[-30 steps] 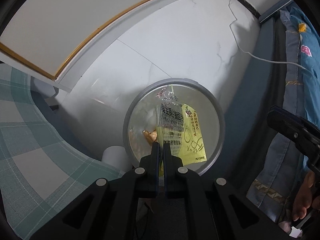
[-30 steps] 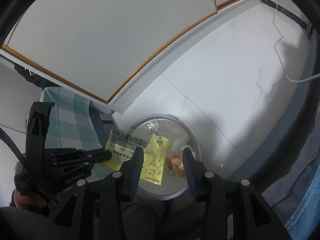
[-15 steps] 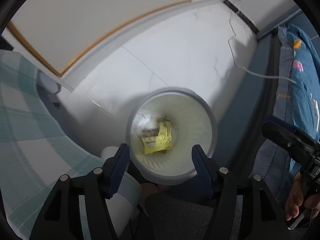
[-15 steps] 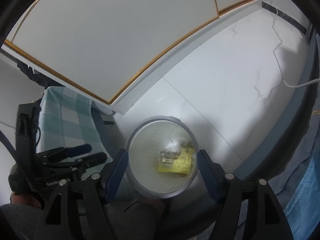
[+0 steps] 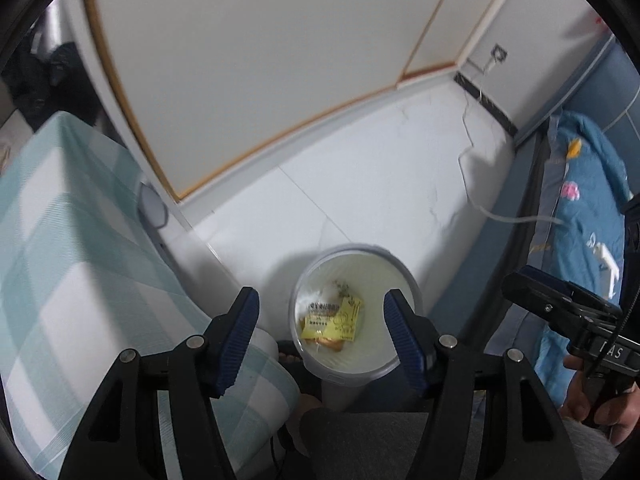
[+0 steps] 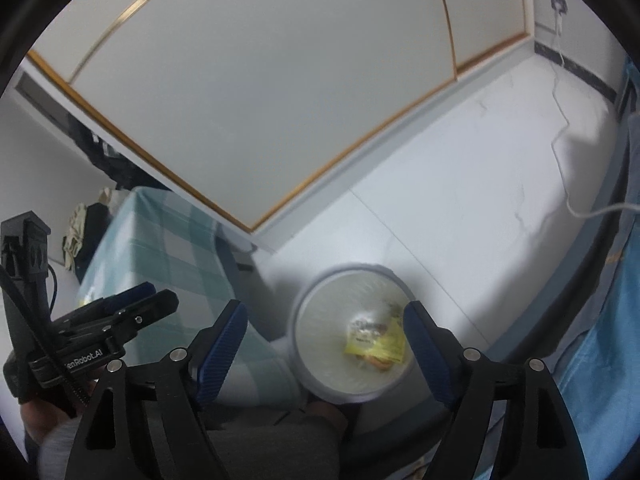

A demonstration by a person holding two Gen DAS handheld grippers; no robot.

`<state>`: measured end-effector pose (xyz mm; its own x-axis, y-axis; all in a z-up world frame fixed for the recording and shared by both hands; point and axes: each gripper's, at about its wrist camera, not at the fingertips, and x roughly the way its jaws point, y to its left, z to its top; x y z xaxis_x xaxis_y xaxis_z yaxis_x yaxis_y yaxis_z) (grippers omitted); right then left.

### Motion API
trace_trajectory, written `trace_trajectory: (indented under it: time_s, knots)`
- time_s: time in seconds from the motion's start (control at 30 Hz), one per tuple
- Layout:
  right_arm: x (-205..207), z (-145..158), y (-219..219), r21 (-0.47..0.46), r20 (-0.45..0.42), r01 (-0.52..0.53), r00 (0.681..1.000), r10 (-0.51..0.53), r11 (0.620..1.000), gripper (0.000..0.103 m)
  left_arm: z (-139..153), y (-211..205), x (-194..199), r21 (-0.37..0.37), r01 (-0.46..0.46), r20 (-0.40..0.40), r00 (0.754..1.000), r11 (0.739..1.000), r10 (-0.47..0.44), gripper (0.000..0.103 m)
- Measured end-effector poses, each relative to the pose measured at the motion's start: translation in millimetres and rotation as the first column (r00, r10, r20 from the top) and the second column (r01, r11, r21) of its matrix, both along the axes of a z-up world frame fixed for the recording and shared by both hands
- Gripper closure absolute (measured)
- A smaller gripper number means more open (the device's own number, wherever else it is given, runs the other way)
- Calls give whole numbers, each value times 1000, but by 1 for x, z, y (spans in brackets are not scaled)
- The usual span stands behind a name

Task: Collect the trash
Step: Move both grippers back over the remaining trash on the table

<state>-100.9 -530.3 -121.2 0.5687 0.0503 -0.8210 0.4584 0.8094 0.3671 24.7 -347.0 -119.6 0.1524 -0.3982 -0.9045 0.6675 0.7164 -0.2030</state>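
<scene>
A round grey trash bin (image 5: 356, 252) stands on the white floor below me; it also shows in the right wrist view (image 6: 348, 274). A yellow wrapper (image 5: 334, 318) lies at its bottom with other scraps, and shows in the right wrist view (image 6: 376, 342) too. My left gripper (image 5: 322, 340) is open and empty, high above the bin. My right gripper (image 6: 324, 354) is open and empty, also above the bin. Each gripper appears at the edge of the other's view.
A table with a green checked cloth (image 5: 68, 260) stands left of the bin. A bed with blue bedding (image 5: 584, 208) lies to the right. A white cable (image 5: 472, 184) runs across the floor. White cabinet doors (image 5: 260, 52) stand behind.
My left gripper let go of the yellow wrapper, which dropped into the bin. Both grippers opened wide and rose away from the bin.
</scene>
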Motion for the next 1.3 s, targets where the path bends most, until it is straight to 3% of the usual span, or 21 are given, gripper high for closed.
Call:
trace_trajectory:
  time_s: [0.37, 0.67, 0.8, 1.03, 1.2, 1.3]
  knots:
    - [14, 80, 62, -74, 165, -103, 980, 114, 992, 22, 54, 57, 3, -104, -138, 108, 983, 985, 149, 42]
    - [42, 117, 133, -97, 269, -220, 933, 239, 971, 20, 87, 124, 10, -177, -284, 177, 933, 943, 314, 42]
    - [60, 119, 166, -96, 262, -267, 923, 283, 959, 20, 100, 157, 10, -211, -329, 218, 902, 920, 372, 42]
    - [86, 121, 221, -157, 281, -324, 891, 357, 933, 19, 108, 219, 17, -255, -418, 217, 854, 872, 473, 42]
    - [113, 115, 266, -238, 295, -388, 844, 447, 890, 17, 101, 280, 33, -264, -521, 199, 794, 812, 574, 33]
    - [126, 110, 285, -240, 281, -444, 819, 499, 863, 17, 94, 315, 43, -252, -577, 192, 757, 777, 625, 33]
